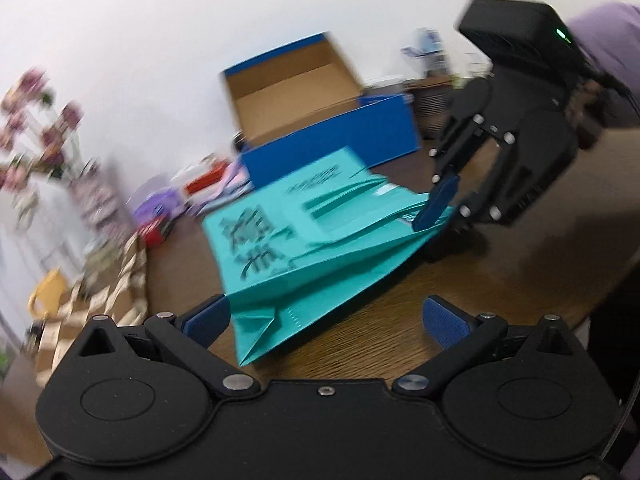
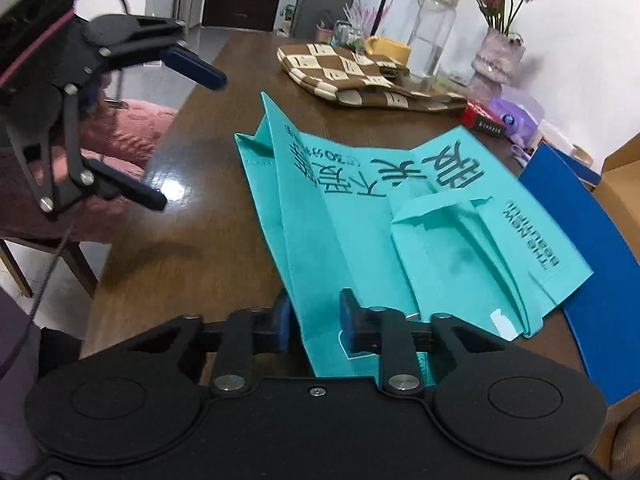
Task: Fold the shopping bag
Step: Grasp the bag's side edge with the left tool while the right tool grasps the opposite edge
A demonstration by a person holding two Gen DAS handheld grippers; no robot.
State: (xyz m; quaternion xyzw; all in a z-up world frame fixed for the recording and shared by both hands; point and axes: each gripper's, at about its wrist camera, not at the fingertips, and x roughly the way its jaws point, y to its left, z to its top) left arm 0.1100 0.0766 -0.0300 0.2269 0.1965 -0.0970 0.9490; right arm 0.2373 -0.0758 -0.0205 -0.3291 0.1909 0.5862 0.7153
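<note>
The right gripper [image 2: 314,326] was clamped on the near edge of the teal shopping bag [image 2: 360,216], which lay flattened on the wooden table [image 2: 192,248]; the left gripper [image 1: 326,322] stood spread at its far corner. Beyond lay a checkered bag [image 2: 352,76], a blue box [image 1: 332,148] and a vase of flowers [image 2: 498,52]

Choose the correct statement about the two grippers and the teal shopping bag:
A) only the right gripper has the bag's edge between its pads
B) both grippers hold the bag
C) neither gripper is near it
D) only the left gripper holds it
A: the right gripper has nearly closed pads around the teal shopping bag's near edge, while the left gripper stands wide open.
</note>
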